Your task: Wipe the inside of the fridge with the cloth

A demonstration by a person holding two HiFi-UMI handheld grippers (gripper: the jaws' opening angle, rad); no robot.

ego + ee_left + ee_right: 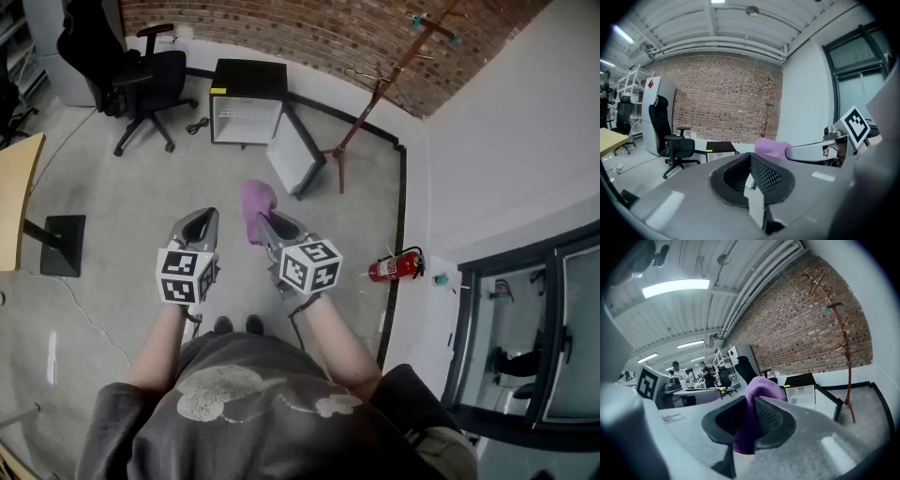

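The small black fridge point(246, 112) stands on the floor ahead by the brick wall, its white door point(295, 155) swung open to the right. My right gripper point(261, 221) is shut on a purple cloth point(255, 204), held at waist height well short of the fridge. In the right gripper view the cloth point(752, 423) hangs pinched between the jaws of the right gripper point(752, 401), with the fridge point(801, 391) beyond. My left gripper point(207, 216) is beside it, shut and empty. In the left gripper view, the left gripper point(751, 157) shows closed pads, with the cloth point(771, 146) to their right.
A black office chair point(141, 80) stands left of the fridge. A wooden coat stand point(375, 94) leans at its right. A red fire extinguisher point(394, 267) sits by the right wall. A wooden desk point(14, 197) is at the far left. Grey floor lies between me and the fridge.
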